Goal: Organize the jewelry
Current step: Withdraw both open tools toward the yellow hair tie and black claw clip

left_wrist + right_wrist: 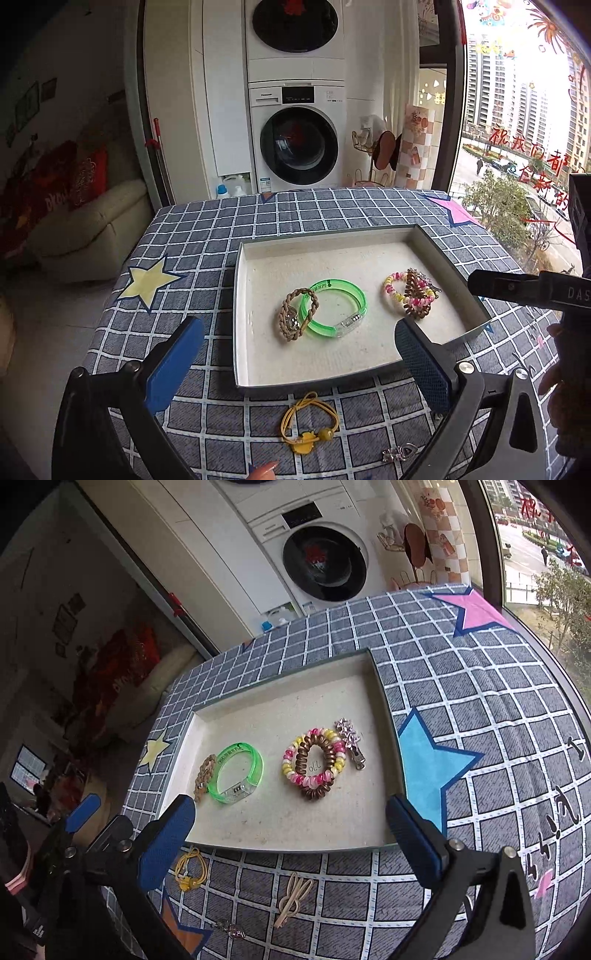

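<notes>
I am holding the left gripper point(299, 354) and right gripper point(291, 830) spread wide, both empty, above the tray point(280, 664); a green bangle point(236, 771) is lying inside.

Home laundry corner: stacked washing machine point(298, 147), sofa point(92, 229).

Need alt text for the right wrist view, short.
An open right gripper hangs over a shallow tray holding a green bangle, coil hair ties, a braided band and a sparkly clip. A yellow hair tie and beige clip lie outside on the checked cloth.
</notes>
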Tool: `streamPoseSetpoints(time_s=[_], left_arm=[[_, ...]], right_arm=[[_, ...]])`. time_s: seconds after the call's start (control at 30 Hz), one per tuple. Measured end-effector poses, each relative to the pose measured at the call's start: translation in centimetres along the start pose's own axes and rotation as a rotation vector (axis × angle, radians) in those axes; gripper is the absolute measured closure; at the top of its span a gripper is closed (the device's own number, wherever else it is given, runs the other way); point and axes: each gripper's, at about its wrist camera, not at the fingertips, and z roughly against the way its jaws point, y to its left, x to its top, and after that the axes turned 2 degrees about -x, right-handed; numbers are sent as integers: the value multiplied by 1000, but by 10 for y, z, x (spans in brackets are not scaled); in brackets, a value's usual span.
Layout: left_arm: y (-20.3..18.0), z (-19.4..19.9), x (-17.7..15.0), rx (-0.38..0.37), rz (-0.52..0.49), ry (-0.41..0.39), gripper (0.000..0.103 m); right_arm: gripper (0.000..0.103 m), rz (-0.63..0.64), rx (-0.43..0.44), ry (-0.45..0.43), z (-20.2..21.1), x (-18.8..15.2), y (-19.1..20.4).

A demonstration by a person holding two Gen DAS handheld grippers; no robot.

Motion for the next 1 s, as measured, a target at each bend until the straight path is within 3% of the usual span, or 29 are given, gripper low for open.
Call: streamPoseSetpoints(time_s=[0.47, 1.0], left_arm=[[8, 47, -45, 35, -23, 7, 0], [34, 62, -102, 6, 56, 90, 0]], right_arm=[[0, 56, -22, -12, 45, -31, 26], [0, 89, -40, 45, 71, -79, 44]])
